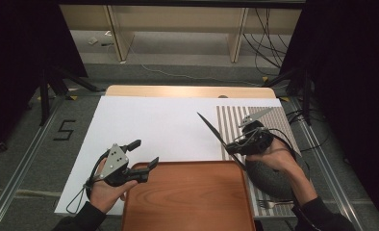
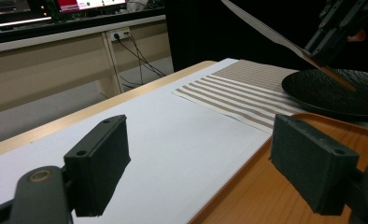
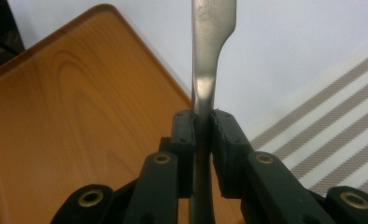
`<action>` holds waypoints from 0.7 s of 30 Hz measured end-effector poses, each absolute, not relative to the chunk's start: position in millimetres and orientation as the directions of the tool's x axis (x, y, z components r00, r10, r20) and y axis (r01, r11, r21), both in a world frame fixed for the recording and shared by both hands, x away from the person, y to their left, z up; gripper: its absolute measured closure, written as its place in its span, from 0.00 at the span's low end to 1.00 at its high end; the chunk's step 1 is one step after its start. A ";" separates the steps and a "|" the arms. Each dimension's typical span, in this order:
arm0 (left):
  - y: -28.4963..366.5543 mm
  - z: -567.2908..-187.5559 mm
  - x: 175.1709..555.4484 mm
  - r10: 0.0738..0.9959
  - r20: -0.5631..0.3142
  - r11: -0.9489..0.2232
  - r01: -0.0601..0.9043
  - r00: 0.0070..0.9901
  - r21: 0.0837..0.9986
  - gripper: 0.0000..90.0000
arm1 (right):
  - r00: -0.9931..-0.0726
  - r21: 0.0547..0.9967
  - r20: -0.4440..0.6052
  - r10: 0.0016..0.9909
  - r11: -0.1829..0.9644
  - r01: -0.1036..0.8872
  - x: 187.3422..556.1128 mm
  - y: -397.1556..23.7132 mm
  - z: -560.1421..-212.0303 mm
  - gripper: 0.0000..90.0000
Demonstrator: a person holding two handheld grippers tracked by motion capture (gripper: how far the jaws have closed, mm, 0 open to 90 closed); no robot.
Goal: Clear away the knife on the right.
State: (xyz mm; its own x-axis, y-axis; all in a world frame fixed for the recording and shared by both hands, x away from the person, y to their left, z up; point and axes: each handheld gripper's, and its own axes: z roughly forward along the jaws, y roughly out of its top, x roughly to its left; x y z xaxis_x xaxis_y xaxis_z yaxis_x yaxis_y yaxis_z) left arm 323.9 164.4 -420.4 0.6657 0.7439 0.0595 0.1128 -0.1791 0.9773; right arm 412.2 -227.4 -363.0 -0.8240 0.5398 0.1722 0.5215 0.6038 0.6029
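The right hand-held gripper (image 1: pixel 236 144) pinches a table knife (image 3: pixel 205 70) by its handle, held in the air over the table between wooden tray (image 1: pixel 187 197) and striped placemat (image 1: pixel 235 120). The left hand-held gripper (image 1: pixel 142 159) stands spread, empty. Risk: the narrow handle may pivot or slip in the pads, dropping the knife onto the black plate (image 2: pixel 331 91).

The left tool (image 2: pixel 198 161) is hovering with its two black jaws standing wide apart, nothing between them. One jaw is hanging over the white sheet (image 2: pixel 173 130) on the bench (image 2: pixel 126 95), the other over the wooden tray (image 2: pixel 261 191). Farther off, the right tool (image 2: pixel 334 30) is gripping a knife (image 2: pixel 266 29) above the black plate (image 2: pixel 331 91), which is sitting beside the striped mat (image 2: pixel 238 91).
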 end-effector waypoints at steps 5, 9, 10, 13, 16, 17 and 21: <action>164.7 -420.0 323.6 0.746 0.059 -0.177 0.112 0.663 0.978 0.21 | -0.843 0.609 0.164 0.513 0.619 0.495 397.5 -216.4 -360.9 0.89; 164.5 -420.2 323.6 0.746 0.060 -0.178 0.111 0.663 0.978 0.21 | -0.850 0.604 0.168 0.500 0.629 0.489 389.1 -212.4 -363.3 0.89; 164.7 -419.9 323.6 0.746 0.058 -0.174 0.111 0.663 0.978 0.21 | -0.853 0.601 0.172 0.492 0.634 0.487 383.3 -210.4 -365.1 0.89; 165.1 -419.9 323.8 0.747 0.053 -0.169 0.112 0.662 0.979 0.21 | -0.856 0.599 0.171 0.488 0.638 0.484 376.3 -208.3 -367.2 0.89; 166.1 -419.5 324.2 0.749 0.042 -0.156 0.114 0.661 0.981 0.21 | -0.855 0.597 0.179 0.487 0.637 0.487 370.5 -207.2 -369.9 0.89; 166.5 -419.3 324.1 0.750 0.041 -0.154 0.114 0.661 0.981 0.21 | -0.854 0.595 0.182 0.487 0.637 0.490 368.2 -206.7 -370.7 0.89; 166.7 -419.1 324.0 0.752 0.034 -0.145 0.115 0.659 0.983 0.21 | -0.859 0.594 0.186 0.478 0.641 0.486 361.7 -204.6 -372.9 0.89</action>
